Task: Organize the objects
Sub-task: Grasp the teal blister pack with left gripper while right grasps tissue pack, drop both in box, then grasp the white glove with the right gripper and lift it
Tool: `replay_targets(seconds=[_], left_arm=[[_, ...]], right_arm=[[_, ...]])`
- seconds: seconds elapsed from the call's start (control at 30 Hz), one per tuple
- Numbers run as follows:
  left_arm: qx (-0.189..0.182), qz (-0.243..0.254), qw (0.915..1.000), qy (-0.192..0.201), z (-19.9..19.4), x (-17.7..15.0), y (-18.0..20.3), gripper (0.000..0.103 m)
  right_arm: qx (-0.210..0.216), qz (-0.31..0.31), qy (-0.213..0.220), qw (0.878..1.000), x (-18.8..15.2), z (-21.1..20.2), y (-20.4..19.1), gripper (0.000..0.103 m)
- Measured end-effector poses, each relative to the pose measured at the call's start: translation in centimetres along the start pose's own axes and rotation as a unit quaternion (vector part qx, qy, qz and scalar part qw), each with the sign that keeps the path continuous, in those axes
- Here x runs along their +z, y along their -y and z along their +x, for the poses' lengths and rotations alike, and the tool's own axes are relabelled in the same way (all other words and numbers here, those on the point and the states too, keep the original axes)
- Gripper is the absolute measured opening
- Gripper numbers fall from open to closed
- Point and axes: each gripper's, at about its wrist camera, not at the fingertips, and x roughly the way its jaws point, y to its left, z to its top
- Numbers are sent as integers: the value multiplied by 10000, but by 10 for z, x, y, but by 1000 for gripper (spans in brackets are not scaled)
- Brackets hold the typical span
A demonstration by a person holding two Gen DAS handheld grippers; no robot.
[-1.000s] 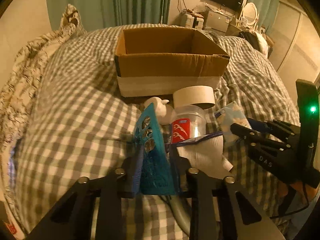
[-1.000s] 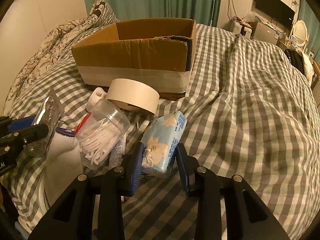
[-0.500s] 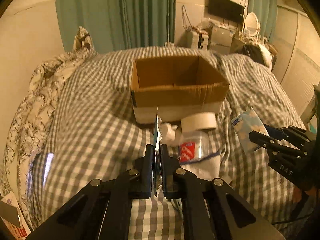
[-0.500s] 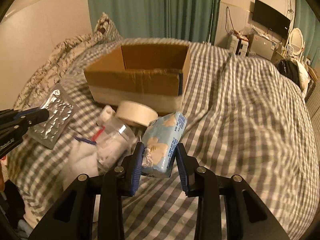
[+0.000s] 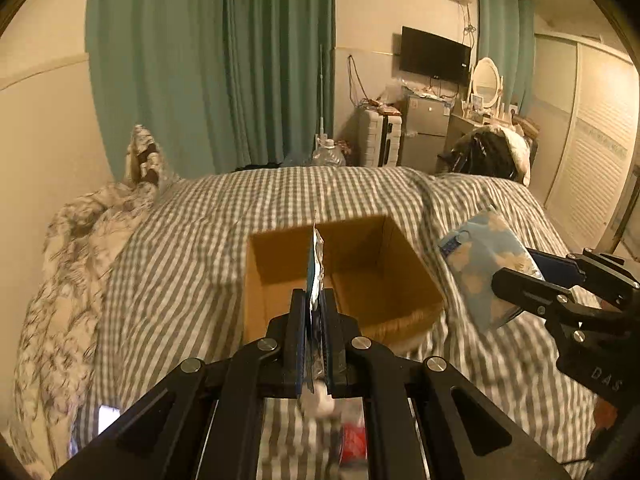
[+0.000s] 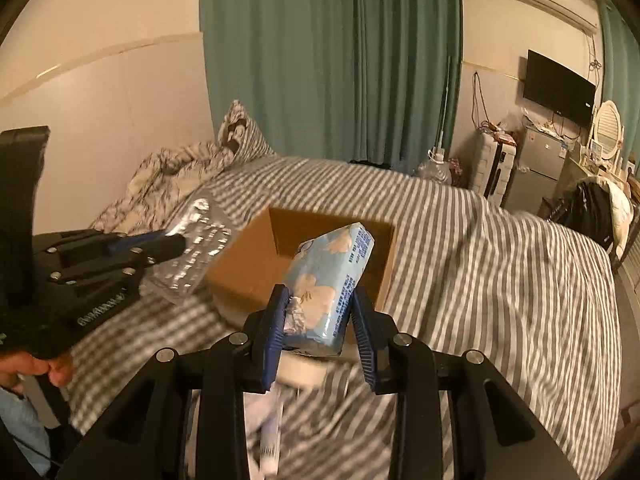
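Observation:
My left gripper (image 5: 313, 308) is shut on a foil blister pack (image 5: 315, 264), seen edge-on, held in the air in front of the open cardboard box (image 5: 400, 300). The pack also shows in the right wrist view (image 6: 196, 248), left of the box (image 6: 248, 268). My right gripper (image 6: 320, 316) is shut on a light blue tissue pack (image 6: 332, 276), lifted near the box's front. The tissue pack also shows in the left wrist view (image 5: 484, 264), right of the box.
The box sits on a grey checked bedspread (image 5: 180, 260). Blurred items lie below the grippers: a white object (image 5: 320, 402), a red-labelled container (image 5: 354, 440), a tape roll (image 6: 300, 368) and a tube (image 6: 270, 436). A crumpled patterned duvet (image 5: 68, 264) lies left.
Both grippers have risen and moved forward toward the box with their loads. The pile of items has dropped to the bottom of both views.

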Motion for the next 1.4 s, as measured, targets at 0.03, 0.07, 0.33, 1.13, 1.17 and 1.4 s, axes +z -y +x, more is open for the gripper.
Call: replay_targets(seconds=[0.03,0.07,0.33,1.13,1.17,1.4], left_arm=[[-46,-31,10000,-19,9,8,0,6],[-87,-67,9999,-65,21,17,-1,6],[-93,-197,9989,-415,87,30,-7,6],[434,-151,9984,-326,31,21,-24,86],[471,-91,9985,-249,17,22,-23,88],[514,120,9983,-253,-52,3,-21,97]], right_arm=[[-15,7,-10,10000,12,9,3,32],[-18,18,-23,10000,19,14,5,32],[-85,101,-389,9992,55,87,26,32],[-286,242,-111,9992,57,19,43,71],[-277,228,-54,9993,58,6,40,72],[-67,157,215,9996,53,-77,15,84]])
